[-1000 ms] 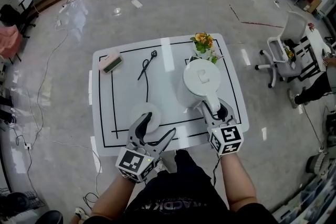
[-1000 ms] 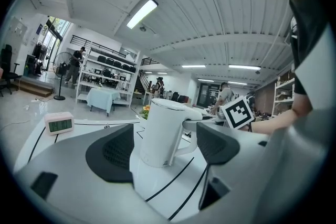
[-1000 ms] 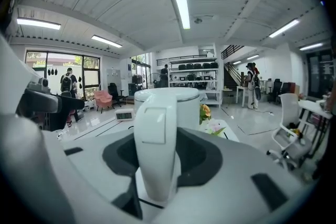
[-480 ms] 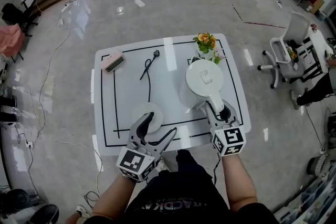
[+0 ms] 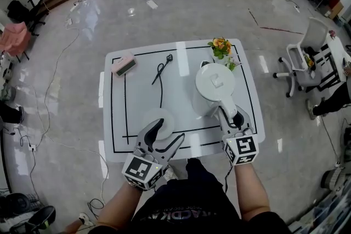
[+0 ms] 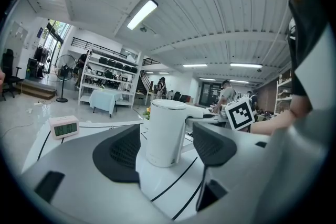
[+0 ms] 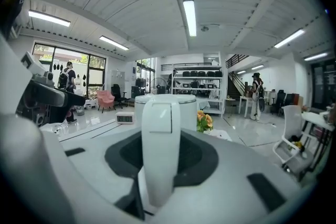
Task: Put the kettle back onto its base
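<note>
The white kettle [image 5: 214,84] stands upright on the right half of the white table [image 5: 181,60], its handle [image 5: 227,109] pointing at me. My right gripper [image 5: 231,116] has one jaw on each side of that handle [image 7: 160,155] and is closing, the pads near its sides. The round white base [image 5: 155,117] lies flat at the front left, apart from the kettle. My left gripper [image 5: 169,132] is wide, narrowing slightly, with one finger [image 5: 156,127] over the base's near edge. The left gripper view shows the kettle [image 6: 165,131] beyond the jaws.
A black cord [image 5: 160,78] runs from the base towards the table's back. A pink clock [image 5: 124,65] sits at the back left and a small pot of flowers [image 5: 221,46] right behind the kettle. Black tape lines frame the tabletop. An office chair [image 5: 307,57] stands off right.
The head view has shifted a little. Both grippers, the kettle and the base keep their places. The right jaws sit slightly closer round the handle.
</note>
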`<state>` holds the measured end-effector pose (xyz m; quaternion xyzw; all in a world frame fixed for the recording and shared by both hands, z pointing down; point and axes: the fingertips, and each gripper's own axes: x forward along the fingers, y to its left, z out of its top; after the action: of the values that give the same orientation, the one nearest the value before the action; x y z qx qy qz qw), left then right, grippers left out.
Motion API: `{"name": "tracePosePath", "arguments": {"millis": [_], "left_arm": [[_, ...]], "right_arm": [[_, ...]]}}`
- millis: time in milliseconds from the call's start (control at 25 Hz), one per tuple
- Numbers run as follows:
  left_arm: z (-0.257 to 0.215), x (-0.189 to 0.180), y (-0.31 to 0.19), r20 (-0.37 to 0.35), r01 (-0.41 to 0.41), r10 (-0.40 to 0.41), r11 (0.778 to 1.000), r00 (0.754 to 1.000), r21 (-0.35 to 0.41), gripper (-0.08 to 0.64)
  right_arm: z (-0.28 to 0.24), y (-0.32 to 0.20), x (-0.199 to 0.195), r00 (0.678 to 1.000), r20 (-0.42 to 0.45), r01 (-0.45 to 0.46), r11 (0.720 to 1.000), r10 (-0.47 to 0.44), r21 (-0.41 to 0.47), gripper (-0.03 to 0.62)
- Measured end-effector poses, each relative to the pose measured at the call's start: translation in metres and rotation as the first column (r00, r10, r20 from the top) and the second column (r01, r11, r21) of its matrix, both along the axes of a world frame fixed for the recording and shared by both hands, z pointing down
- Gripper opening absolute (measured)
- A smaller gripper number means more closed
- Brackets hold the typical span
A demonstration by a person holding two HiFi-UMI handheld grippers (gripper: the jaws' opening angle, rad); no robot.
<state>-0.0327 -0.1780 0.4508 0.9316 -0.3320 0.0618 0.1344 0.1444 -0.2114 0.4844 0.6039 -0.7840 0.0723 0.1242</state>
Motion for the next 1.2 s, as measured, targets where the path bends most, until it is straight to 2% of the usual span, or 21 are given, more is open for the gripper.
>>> {"name": "tracePosePath", "arguments": {"millis": [280,560,840,1200], "left_arm": [[-0.008,-0.019,-0.002,-0.003,0.049,-0.049,0.998,0.999,0.029,0.238],[-0.017,-0.035,0.005,-0.015,0.145,-0.145,0.989,0.989,0.04,0.149],[-0.028,-0.095,0.011,-0.015,0.234,-0.234,0.97,0.972,0.069,0.011],[-0.03,-0.134,0.041,-0.003,0.299,-0.3,0.952,0.954,0.059,0.005]], "right_arm": [[-0.013,-0.006,-0.019,0.999,0.005,0.04,0.999,-0.041,0.027,0.118],[-0.04,-0.008,-0.043,0.991,0.029,0.125,0.989,-0.128,0.083,0.118],[-0.059,-0.01,-0.117,0.971,0.068,0.222,0.969,-0.23,0.107,0.118],[-0.056,0.012,-0.175,0.939,0.091,0.324,0.942,-0.331,0.088,0.118]]}}
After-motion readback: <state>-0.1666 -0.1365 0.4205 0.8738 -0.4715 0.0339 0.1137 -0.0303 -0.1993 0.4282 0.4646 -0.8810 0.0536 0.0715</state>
